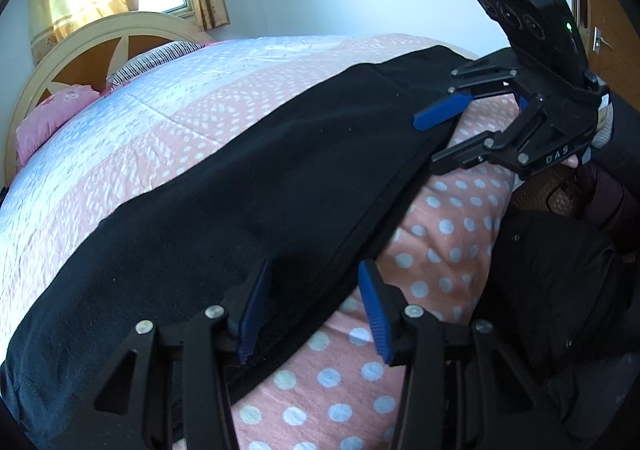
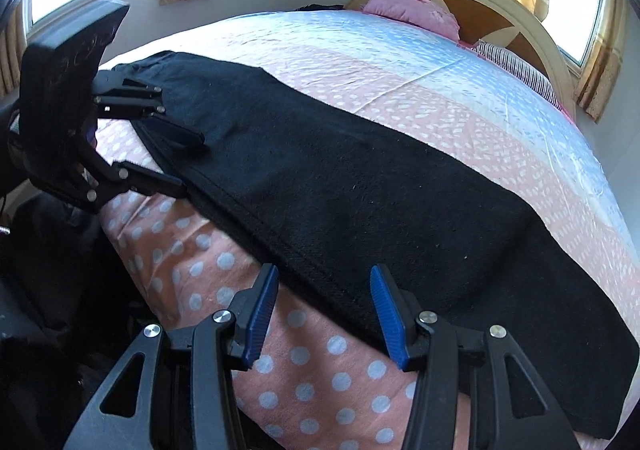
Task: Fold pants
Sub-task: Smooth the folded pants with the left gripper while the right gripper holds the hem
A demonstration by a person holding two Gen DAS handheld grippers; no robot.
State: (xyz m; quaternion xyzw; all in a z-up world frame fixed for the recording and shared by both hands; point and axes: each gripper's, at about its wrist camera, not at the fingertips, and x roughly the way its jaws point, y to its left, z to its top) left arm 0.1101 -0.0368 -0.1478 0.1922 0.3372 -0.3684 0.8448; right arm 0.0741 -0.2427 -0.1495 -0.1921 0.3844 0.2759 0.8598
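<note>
Black pants (image 1: 248,186) lie stretched out flat along the near side of the bed, also in the right wrist view (image 2: 360,186). My left gripper (image 1: 316,310) is open, its blue pads straddling the near long edge of the pants without closing on it. My right gripper (image 2: 324,314) is open too, its pads over the near hem edge at the other end. In the left wrist view the right gripper (image 1: 436,138) shows open at the far end of the pants; in the right wrist view the left gripper (image 2: 188,158) shows open by the far end.
The bed has a pink and pale blue dotted cover (image 1: 168,98) and a pink polka-dot sheet (image 1: 440,234) at the near edge. Pillows (image 2: 412,8) lie by the cream headboard (image 2: 520,14). Curtained windows stand behind. A dark bundle (image 1: 552,290) sits beside the bed.
</note>
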